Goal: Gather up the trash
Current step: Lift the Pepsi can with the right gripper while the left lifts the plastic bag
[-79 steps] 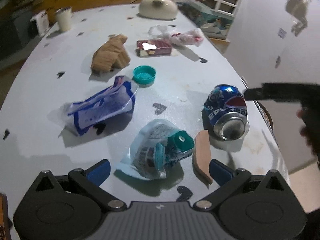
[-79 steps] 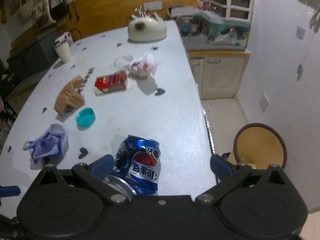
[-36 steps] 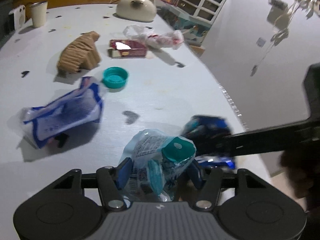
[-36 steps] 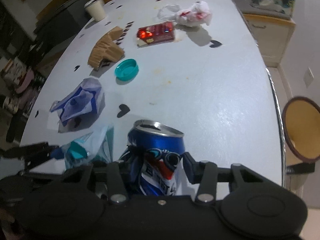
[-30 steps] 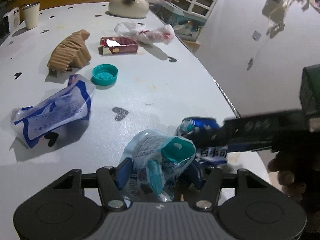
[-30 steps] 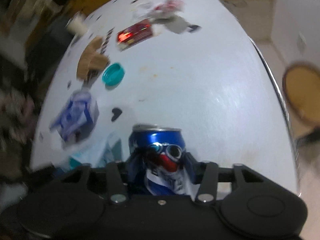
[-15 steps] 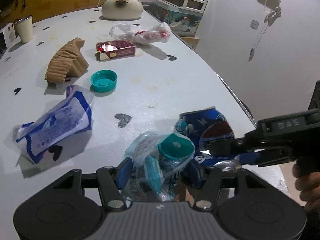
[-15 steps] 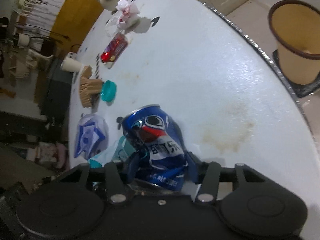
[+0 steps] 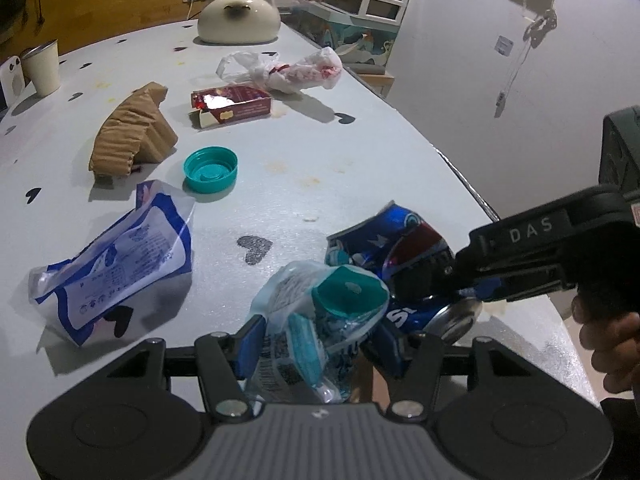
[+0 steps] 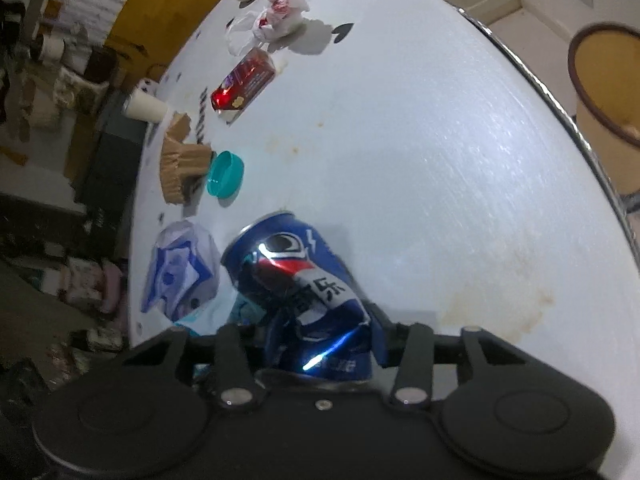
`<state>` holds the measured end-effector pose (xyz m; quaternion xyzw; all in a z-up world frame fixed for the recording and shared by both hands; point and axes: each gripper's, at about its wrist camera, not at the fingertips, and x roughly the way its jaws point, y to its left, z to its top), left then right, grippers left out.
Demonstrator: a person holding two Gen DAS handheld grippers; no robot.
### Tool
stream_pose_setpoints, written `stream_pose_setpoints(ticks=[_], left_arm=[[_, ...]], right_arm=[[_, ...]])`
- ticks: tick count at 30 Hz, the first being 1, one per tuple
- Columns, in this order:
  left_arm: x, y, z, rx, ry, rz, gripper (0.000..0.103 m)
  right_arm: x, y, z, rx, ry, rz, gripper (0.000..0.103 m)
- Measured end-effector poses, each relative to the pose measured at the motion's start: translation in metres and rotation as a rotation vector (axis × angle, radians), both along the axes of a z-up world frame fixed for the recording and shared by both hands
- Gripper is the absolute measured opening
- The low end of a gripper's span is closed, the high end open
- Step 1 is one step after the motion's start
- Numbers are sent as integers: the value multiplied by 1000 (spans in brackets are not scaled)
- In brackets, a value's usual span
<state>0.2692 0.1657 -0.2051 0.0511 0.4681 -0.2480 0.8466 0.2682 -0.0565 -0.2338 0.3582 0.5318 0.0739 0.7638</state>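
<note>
Blue crushed soda can [image 10: 304, 292] sits pinched tight in the right hand-held gripper [image 10: 320, 344], while the left hand-held gripper [image 9: 318, 344] squeezes a crumpled clear plastic wrapper with teal cap [image 9: 320, 320] just beside it.

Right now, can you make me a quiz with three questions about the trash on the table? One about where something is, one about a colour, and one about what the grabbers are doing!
1. Where is the bin?
A. On the table
B. On the floor past the table edge
C. Beside the cup

2. What colour is the loose lid lying on the table?
A. Teal
B. Yellow
C. Black

3. What is the right gripper doing?
A. Open above the red box
B. Shut on nothing
C. Shut on the blue can

Answers:
1. B, the bin shows below the table's metal rim in the right wrist view.
2. A, the lid sits near the cardboard and looks teal.
3. C, the dented can sits clamped between its fingers, while the left gripper squeezes the crumpled plastic bottle.
</note>
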Motion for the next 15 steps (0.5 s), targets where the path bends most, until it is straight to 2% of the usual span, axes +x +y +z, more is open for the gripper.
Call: stream_pose_setpoints(ticks=[4, 10, 15], left_arm=[[1, 6, 0, -16, 23, 25, 57], [-5, 17, 4, -46, 49, 84, 57], [-5, 15, 3, -12, 37, 103, 57]], right_arm=[[2, 8, 11, -73, -19, 29, 33], [-4, 15, 44, -144, -97, 86, 24], [-11, 24, 60, -197, -119, 155, 24]])
